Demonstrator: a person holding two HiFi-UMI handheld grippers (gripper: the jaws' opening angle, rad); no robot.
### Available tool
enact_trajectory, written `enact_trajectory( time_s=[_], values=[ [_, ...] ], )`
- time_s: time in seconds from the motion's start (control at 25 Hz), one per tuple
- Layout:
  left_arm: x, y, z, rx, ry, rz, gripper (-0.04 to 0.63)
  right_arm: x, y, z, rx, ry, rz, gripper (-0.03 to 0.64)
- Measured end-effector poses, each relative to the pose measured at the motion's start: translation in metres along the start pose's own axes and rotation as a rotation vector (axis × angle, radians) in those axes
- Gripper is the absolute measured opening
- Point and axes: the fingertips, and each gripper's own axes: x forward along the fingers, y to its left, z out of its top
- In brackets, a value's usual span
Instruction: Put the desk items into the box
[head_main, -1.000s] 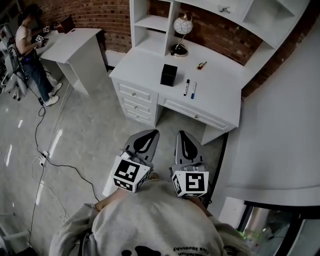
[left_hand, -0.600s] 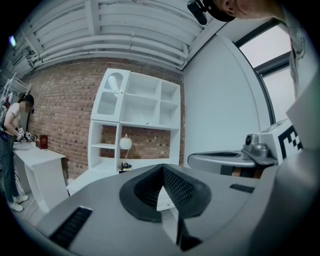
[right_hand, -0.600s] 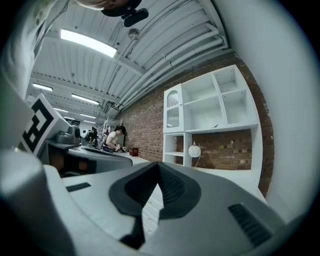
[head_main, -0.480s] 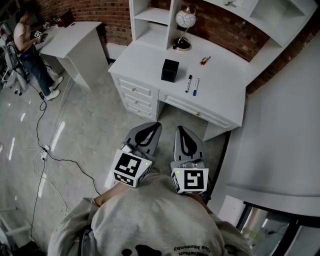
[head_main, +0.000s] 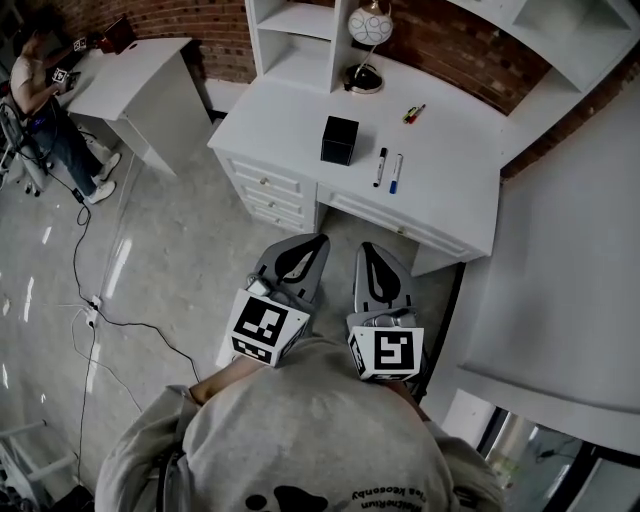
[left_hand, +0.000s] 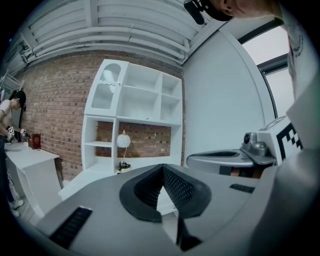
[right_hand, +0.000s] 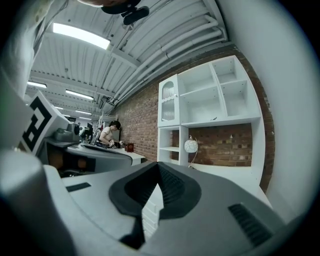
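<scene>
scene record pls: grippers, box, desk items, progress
left gripper: shut, empty, over the floor, short of the desk
right gripper: shut, empty, beside the left one
box: black, on desk
black pen: on desk, right of box
blue pen: beside black pen
red item: behind the pens, too small to identify
lamp: back of desk
progress: pens and red item not yet boxed

Probably a lab mock-up: brick wall (head_main: 440, 48), white desk (head_main: 290, 112), floor cables (head_main: 125, 324).
</scene>
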Motion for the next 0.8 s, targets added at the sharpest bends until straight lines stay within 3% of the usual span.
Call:
enact_trajectory(
  time_s=[0.32,0.8],
  values=[
    [0.071,0.059,0.006,-0.005,0.01,-0.026,0.005,0.083,-0.024,-0.001,-0.027,0.019,0.003,0.017],
    [0.174,0.134,0.014,-0.01,0.063,-0.11,0.005,0.195,-0.077,-0.006,-0.012,0.073,-0.065,0.017]
  ],
)
